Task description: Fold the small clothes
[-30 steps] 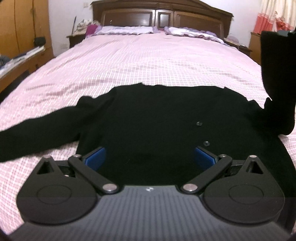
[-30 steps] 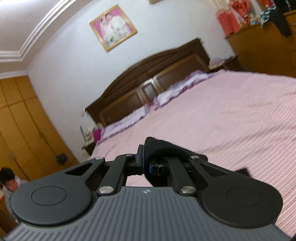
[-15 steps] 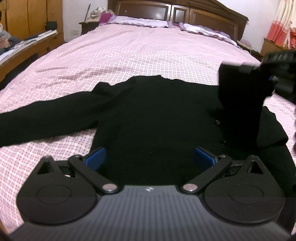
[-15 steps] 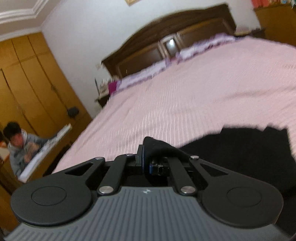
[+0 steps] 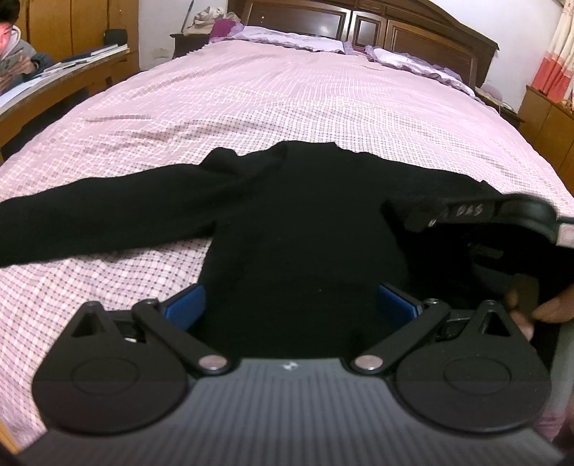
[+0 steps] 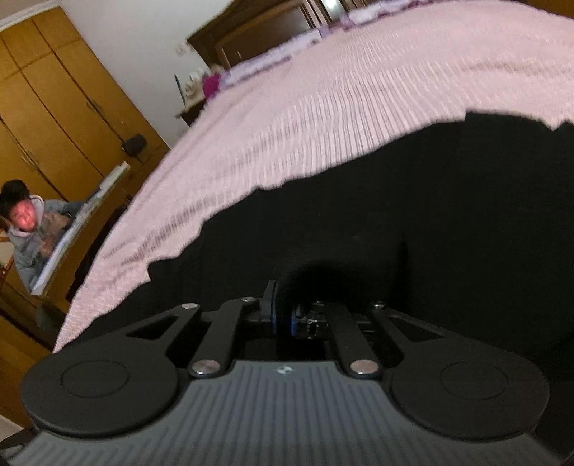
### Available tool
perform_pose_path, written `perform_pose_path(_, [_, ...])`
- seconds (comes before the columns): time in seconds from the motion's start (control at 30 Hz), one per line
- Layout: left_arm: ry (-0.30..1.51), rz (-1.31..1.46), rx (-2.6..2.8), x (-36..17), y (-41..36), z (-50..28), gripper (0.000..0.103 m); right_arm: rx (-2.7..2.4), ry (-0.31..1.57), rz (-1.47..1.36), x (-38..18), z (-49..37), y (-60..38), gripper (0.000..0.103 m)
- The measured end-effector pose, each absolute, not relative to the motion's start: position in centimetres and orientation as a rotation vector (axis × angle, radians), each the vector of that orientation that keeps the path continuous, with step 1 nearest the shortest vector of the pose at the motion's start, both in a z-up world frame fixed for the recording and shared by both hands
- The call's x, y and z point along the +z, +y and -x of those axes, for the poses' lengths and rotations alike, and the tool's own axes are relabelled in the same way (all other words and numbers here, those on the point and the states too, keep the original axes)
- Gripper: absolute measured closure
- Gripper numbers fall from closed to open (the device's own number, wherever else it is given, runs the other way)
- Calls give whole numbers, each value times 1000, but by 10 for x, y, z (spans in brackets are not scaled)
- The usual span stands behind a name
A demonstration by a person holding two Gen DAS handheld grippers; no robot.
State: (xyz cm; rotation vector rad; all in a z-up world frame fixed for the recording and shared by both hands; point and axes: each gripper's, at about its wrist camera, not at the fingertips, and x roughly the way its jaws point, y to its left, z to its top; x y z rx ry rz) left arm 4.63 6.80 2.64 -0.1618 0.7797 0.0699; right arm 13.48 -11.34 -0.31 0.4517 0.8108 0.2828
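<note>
A black long-sleeved cardigan lies spread on the pink checked bed, its left sleeve stretched out to the left. My left gripper hangs open just above the cardigan's lower body, blue pads wide apart. The right gripper shows at the right edge of the left wrist view, low over the garment's right side, held by a hand. In the right wrist view my right gripper is shut on a fold of black sleeve fabric, carried over the cardigan body.
The pink bedspread reaches back to pillows and a dark wooden headboard. A wooden desk with a seated person stands left of the bed. Wardrobes line the left wall; a wooden cabinet sits at right.
My right gripper has swung down and leftward with the sleeve, from raised above the bed to low over the cardigan's right side. The left gripper has stayed open and turned slightly right.
</note>
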Motion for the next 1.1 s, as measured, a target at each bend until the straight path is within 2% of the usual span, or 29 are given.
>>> perform_pose_path(0.13, [780,175,71,26,69,-46,0,286,837,-433,-14,-133,-113,76])
perform_pose_path(0.2, [778,174,74,26,70,-46,0,323,834,-449,-15,-134,-113,49])
perform_pose_path(0.27, [771,172,78,26,71,-45,0,369,840,-493,-15,-136,-114,31])
perform_pose_path(0.3, [765,168,84,27,71,-44,0,385,845,-511,-12,-136,-116,25])
perform_pose_path(0.57, [743,206,-1,38,73,-41,0,407,826,-500,19,-101,-147,14])
perform_pose_path(0.67, [723,224,-74,47,65,-44,0,346,827,-464,22,-81,-171,13])
perform_pose_path(0.87, [661,79,-183,59,16,-58,0,216,780,-457,33,-52,-229,13])
perform_pose_path(1.1, [638,-116,-239,37,-53,-87,0,86,738,-471,33,-43,-275,13])
